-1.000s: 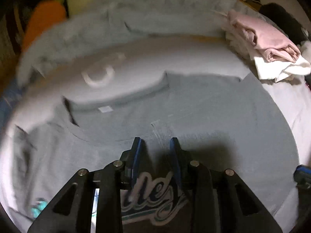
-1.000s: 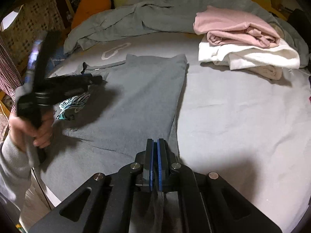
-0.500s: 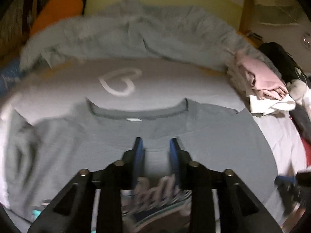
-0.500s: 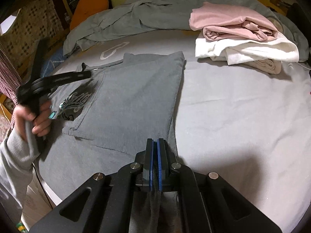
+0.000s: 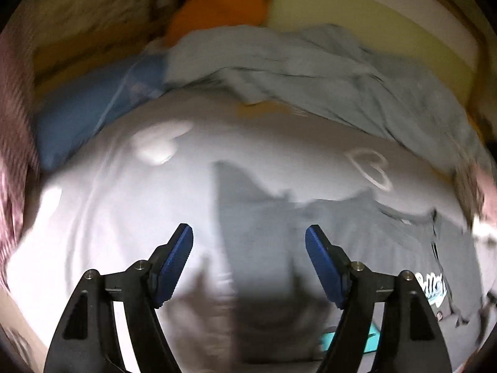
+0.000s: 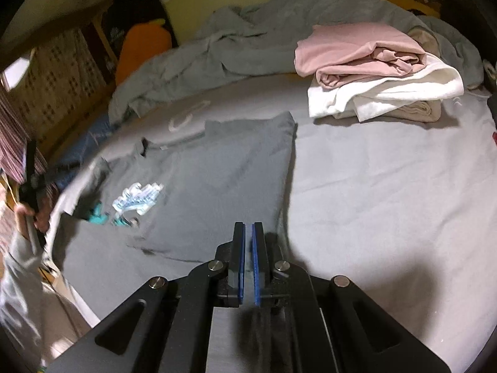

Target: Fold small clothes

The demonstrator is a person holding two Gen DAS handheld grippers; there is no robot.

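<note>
Left gripper [image 5: 248,258]: jaws opening, blue pads wide apart, nothing between them; below lies bare grey bedsheet [image 5: 124,205] and the left sleeve edge of the grey T-shirt [image 5: 357,248]. In the right wrist view the same gripper [image 6: 29,183] shows at 9 o'clock, blurred, held by a hand [image 6: 37,214] off the bed's left edge.

T-shirt [image 6: 217,180] lies flat on the sheet, centre-left, right side already folded in to a straight edge running toward 12 o'clock; printed logo [image 6: 136,200] faces up at about 9 o'clock; collar at 11 o'clock.

Right gripper [image 6: 247,261]: pads together, clamped on the shirt's near hem at 6 o'clock; grey cloth hangs between and below them.

Folded pile [image 6: 372,74], pink on white, sits at 1 o'clock, well apart from the shirt. Rumpled blanket [image 6: 264,25] at 12 o'clock.

Handling, my judgement: thin knit, light, limp, drapes and drags on the sheet, not slippery, not fragile. Best pinched at an edge: left sleeve or shoulder seam near 9–10 o'clock, with the hem kept taut.
</note>
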